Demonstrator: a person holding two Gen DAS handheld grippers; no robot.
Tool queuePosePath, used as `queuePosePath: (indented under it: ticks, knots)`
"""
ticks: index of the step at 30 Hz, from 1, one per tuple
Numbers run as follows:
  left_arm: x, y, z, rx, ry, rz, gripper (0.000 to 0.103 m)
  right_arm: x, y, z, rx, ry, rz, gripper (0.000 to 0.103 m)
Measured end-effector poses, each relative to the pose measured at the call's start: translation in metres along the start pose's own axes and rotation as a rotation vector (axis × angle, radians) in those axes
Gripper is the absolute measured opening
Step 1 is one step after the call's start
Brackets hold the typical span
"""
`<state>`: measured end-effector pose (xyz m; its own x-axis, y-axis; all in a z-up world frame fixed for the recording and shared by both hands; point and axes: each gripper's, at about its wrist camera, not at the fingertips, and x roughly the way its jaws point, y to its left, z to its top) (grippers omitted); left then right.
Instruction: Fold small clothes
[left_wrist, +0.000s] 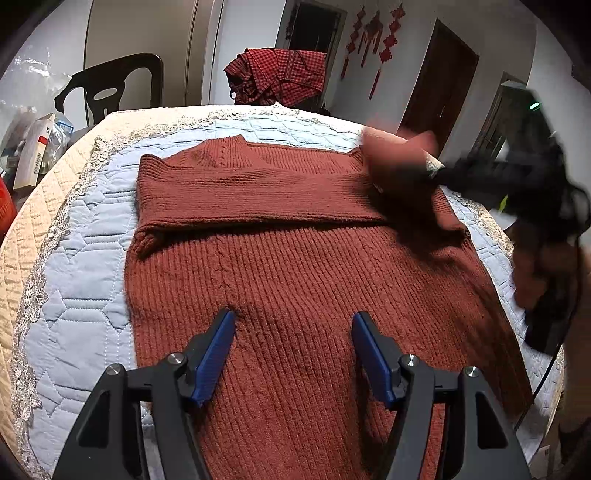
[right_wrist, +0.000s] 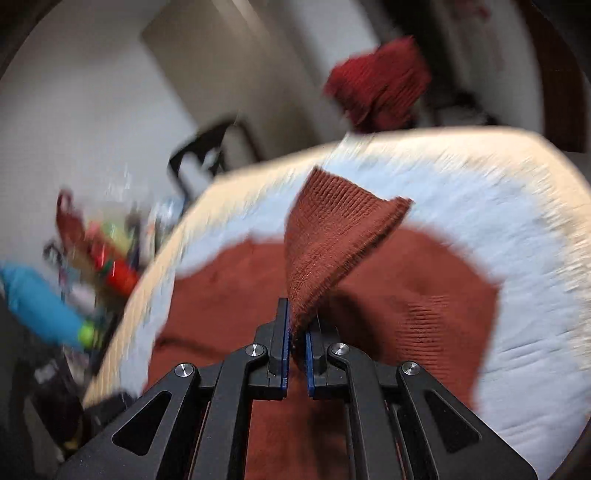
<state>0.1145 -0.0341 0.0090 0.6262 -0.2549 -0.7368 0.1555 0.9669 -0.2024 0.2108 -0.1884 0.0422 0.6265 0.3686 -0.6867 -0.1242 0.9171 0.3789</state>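
A home: red knot ornaments on the wall; quilted cloth over a table.

sweater on quilt, chair behind

Bare quilted mat at 9 o'clock of sweater; box clutter at 10, right gripper blocks 2.

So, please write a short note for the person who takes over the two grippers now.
Left gripper: open, over the lower part of the sweater, holding nothing.
Right gripper: shut on a sleeve, lifted off the body.
Sweater lies flat on the quilted table.
Done: one sleeve is folded across the chest.
Left: lay the held sleeve across, then fold the body.
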Motion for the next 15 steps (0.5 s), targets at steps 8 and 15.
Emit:
queuePosePath:
  ticks: [8,15]
  knots:
    - [-0.020,0.004,0.030,-0.010,-0.042,-0.079,0.069,-0.004,-0.006,-0.031,-0.039,0.065,0.072,0.029]
    - [0.014,-0.007,0.081,-0.015,-0.029,-0.128,0.069,-0.042,-0.042,-0.033,0.061,-0.049,0.002,0.029]
